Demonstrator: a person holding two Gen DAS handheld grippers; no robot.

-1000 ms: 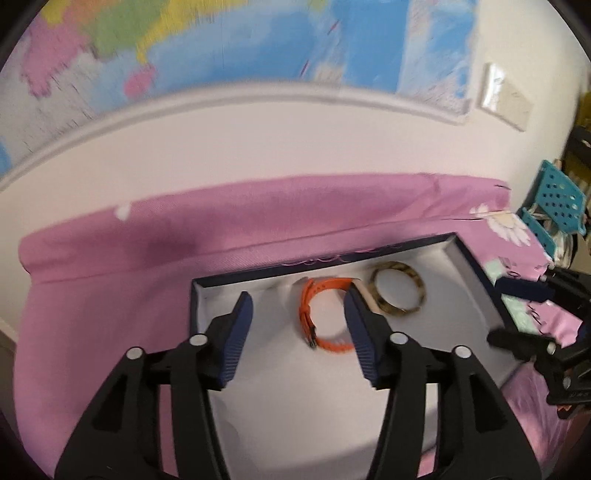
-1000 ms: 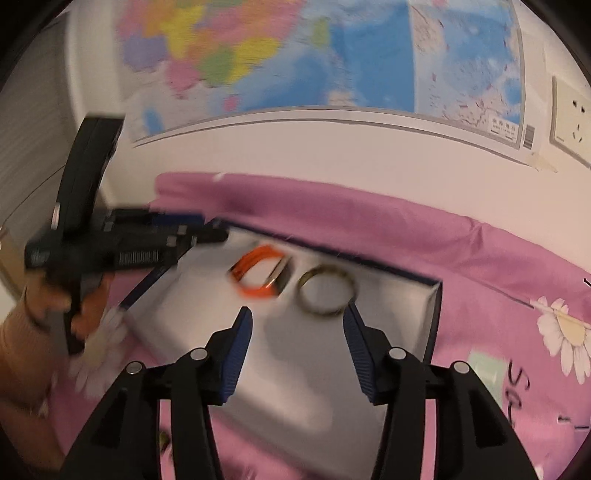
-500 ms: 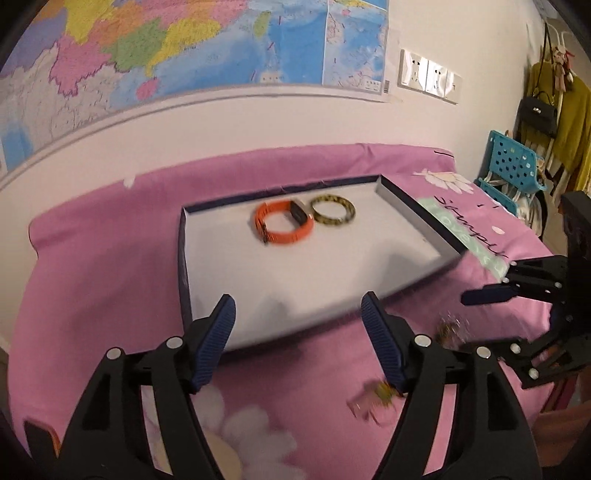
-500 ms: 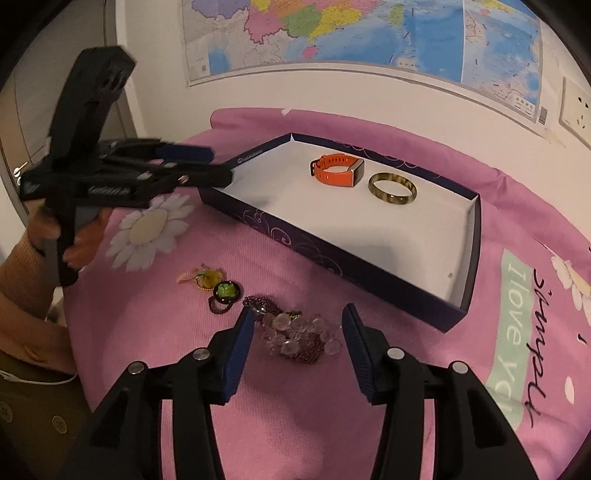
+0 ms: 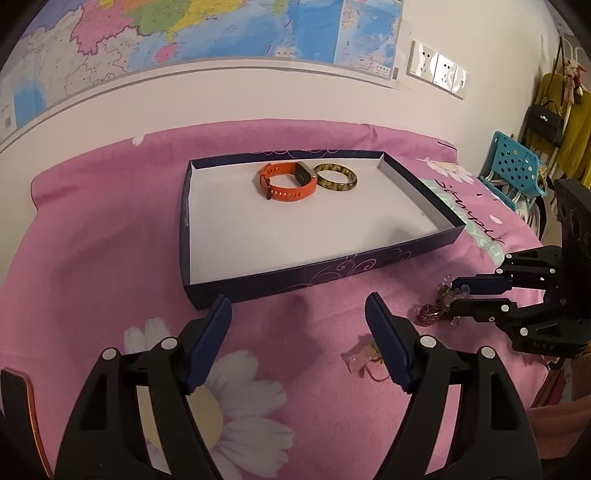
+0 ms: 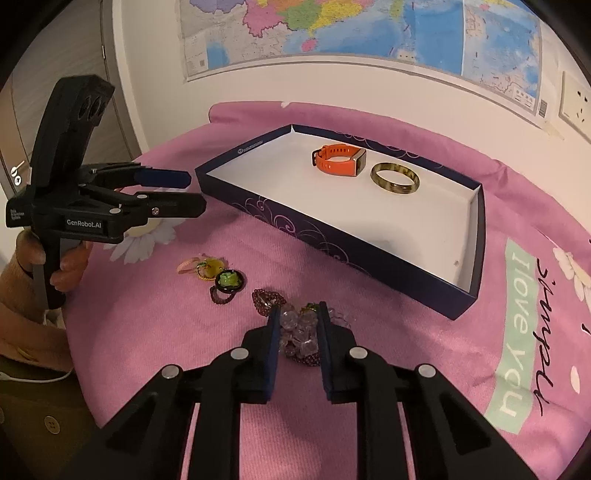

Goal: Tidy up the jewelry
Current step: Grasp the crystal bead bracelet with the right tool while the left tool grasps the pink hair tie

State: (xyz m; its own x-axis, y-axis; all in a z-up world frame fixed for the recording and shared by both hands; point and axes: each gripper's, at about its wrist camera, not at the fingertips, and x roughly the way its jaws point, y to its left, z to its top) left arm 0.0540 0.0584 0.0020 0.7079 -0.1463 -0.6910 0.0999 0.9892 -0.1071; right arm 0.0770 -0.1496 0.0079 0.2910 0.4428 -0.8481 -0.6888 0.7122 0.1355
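A dark blue box [image 5: 325, 271] [image 6: 332, 236] with a white floor lies on the pink bedspread. It holds an orange watch band [image 5: 286, 181] [image 6: 338, 158] and a mottled bangle [image 5: 336, 177] [image 6: 394, 178]. My right gripper [image 6: 297, 314] [image 5: 456, 295] is closed around a clear bead bracelet [image 6: 299, 332] that lies on the bedspread with a dark red beaded piece [image 6: 267, 299]. My left gripper [image 5: 297, 317] [image 6: 192, 192] is open and empty, in front of the box's near wall. A pink hair tie with a charm [image 5: 364, 356] [image 6: 201, 266] and a green-stone ring [image 6: 229, 280] lie nearby.
The bed stands against a white wall with a world map [image 5: 207, 33]. A turquoise perforated crate [image 5: 515, 166] and hanging clothes [image 5: 565, 122] are at the right. A door [image 6: 55, 66] is at the left in the right wrist view.
Both grippers have pulled back from over the box to the bedspread in front of it. The right gripper has narrowed from open onto the clear bead bracelet.
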